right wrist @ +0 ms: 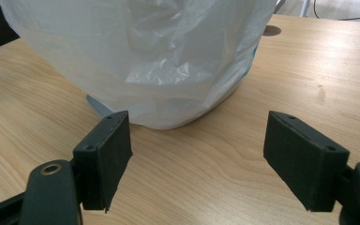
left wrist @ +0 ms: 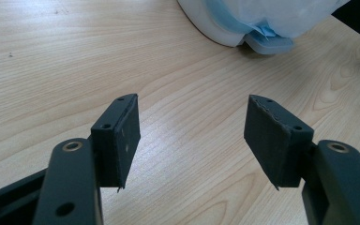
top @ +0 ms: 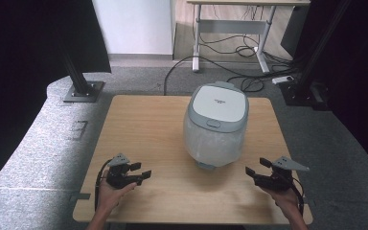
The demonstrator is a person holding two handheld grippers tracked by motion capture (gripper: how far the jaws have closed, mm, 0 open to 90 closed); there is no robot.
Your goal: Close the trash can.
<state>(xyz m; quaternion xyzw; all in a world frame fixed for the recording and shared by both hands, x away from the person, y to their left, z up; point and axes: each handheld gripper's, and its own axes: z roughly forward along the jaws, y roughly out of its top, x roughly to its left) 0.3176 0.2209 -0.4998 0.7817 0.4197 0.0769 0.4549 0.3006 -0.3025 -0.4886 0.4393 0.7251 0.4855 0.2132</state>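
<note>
From the high view the white rice cooker wrapped in thin clear plastic film point(top: 215, 125) sits mid-table between the left gripper point(top: 141, 171) and right gripper point(top: 257, 166), then each gripper view shows fingers point(left wrist: 122, 140) wide apart and empty, so I'd grip the rigid, likely heavy body, not the slippery film point(right wrist: 168, 70)

This looks like a lab or office: black curtains point(top: 24, 43) on metal stands point(top: 79, 81), grey carpet point(top: 38, 139), loose cables point(top: 239, 48) beneath a desk point(top: 230, 19).
</note>
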